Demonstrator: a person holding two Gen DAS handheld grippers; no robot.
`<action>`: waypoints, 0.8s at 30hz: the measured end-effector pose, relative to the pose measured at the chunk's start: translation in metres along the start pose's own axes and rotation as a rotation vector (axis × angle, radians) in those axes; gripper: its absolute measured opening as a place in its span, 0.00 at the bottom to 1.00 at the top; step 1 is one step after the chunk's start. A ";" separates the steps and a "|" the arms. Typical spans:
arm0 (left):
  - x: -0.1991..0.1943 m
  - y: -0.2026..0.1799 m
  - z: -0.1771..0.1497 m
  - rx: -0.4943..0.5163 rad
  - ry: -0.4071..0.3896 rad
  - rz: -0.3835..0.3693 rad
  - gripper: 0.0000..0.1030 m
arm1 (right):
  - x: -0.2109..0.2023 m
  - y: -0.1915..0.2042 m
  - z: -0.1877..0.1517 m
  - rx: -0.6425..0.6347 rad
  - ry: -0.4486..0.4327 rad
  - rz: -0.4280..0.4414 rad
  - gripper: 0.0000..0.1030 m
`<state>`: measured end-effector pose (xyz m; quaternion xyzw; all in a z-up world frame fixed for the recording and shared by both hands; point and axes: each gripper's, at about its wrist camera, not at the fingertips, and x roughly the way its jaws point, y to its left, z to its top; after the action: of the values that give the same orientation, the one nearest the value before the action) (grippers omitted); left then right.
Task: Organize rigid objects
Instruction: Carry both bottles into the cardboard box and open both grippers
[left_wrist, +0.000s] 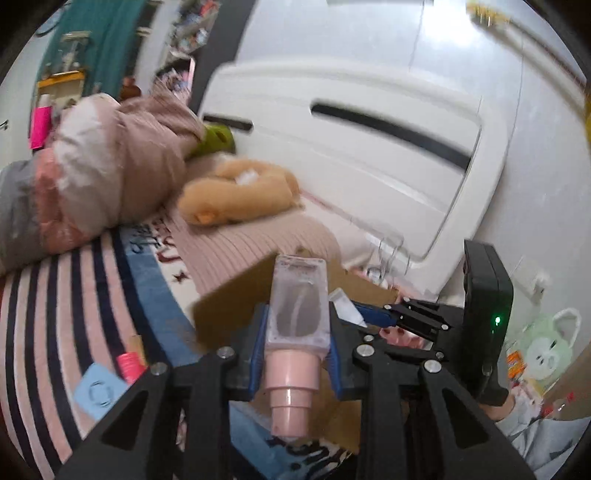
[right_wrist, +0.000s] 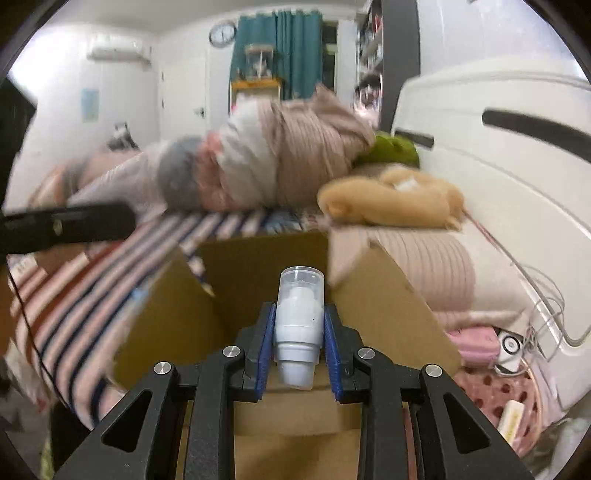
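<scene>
Pink bottle (left_wrist: 297, 317) sits clamped in your left gripper (left_wrist: 298, 334), lower centre of frame; your right gripper (right_wrist: 299, 334) pinches a white pump bottle (right_wrist: 300, 321) above the cardboard box (right_wrist: 391, 306).

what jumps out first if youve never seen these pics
Each gripper clamps a small bottle dead centre in its view: the left gripper holds a pink bottle, the right gripper a white bottle. Behind the white one gapes an open cardboard box on a striped bed, with a tan plush lying farther back.
</scene>
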<state>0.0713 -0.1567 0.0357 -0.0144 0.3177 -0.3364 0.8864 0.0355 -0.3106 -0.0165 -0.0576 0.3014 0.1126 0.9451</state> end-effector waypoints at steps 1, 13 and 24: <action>0.015 -0.005 0.001 0.004 0.038 0.003 0.24 | 0.005 -0.005 -0.002 0.006 0.017 0.008 0.20; 0.070 -0.016 -0.016 0.045 0.177 0.115 0.53 | 0.016 -0.021 -0.016 0.007 0.062 0.030 0.28; 0.011 -0.001 -0.004 -0.002 0.051 0.097 0.61 | -0.009 -0.004 -0.004 -0.017 0.016 0.027 0.33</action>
<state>0.0743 -0.1637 0.0262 0.0084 0.3409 -0.2930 0.8932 0.0276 -0.3167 -0.0142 -0.0626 0.3089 0.1275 0.9404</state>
